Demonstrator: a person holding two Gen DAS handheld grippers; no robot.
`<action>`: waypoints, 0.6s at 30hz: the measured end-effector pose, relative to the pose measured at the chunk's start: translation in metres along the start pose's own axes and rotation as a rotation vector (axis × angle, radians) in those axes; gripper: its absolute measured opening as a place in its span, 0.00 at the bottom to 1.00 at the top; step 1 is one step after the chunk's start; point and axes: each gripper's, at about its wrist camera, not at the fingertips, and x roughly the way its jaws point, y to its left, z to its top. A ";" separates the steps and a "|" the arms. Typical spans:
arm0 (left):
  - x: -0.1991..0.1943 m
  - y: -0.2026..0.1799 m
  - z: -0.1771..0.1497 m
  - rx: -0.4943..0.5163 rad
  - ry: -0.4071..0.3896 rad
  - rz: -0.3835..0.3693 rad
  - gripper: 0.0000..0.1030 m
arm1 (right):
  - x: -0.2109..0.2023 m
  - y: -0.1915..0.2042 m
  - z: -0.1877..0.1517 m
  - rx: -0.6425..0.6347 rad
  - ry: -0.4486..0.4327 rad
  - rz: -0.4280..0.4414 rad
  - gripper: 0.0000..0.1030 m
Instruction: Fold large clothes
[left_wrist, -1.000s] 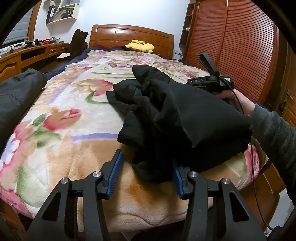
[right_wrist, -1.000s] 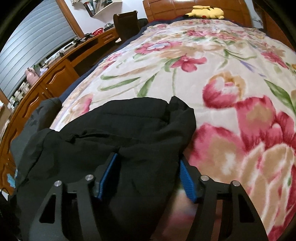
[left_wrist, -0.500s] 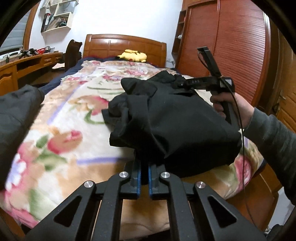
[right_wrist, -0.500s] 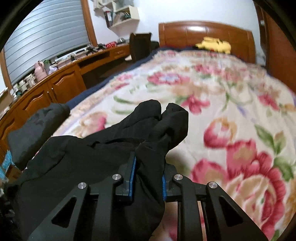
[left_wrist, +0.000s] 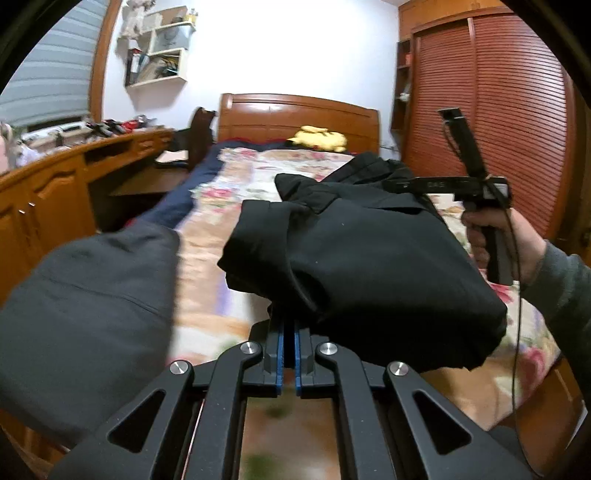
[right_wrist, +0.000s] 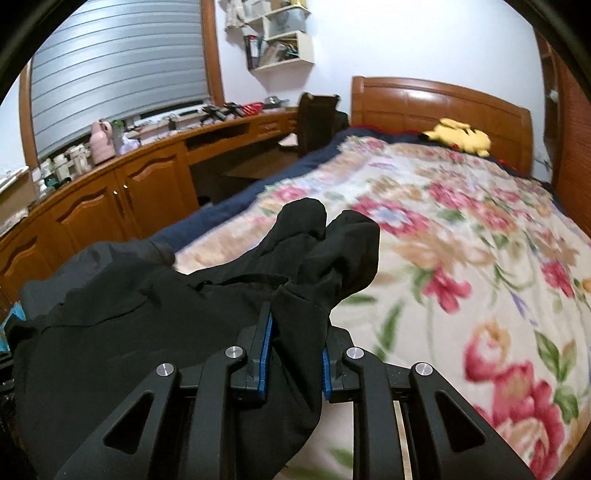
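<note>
Left view alone shows the right hand (left_wrist: 506, 236) beside the black garment (left_wrist: 369, 258).

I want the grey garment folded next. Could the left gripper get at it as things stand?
Probably not yet. The grey garment lies unobstructed just left of the left gripper, but that gripper is shut on the black garment, which the right gripper also holds.

Matt black cloth garment (left_wrist: 369, 258); glossy wooden headboard (right_wrist: 436, 99).
</note>
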 end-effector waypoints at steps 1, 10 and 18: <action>-0.001 0.008 0.004 0.000 -0.001 0.019 0.04 | 0.005 0.007 0.005 -0.006 -0.009 0.008 0.20; -0.010 0.077 0.015 -0.029 -0.012 0.160 0.04 | 0.059 0.056 0.048 -0.054 -0.028 0.052 0.20; -0.025 0.139 0.015 -0.076 -0.017 0.346 0.04 | 0.115 0.106 0.069 -0.093 -0.047 0.130 0.20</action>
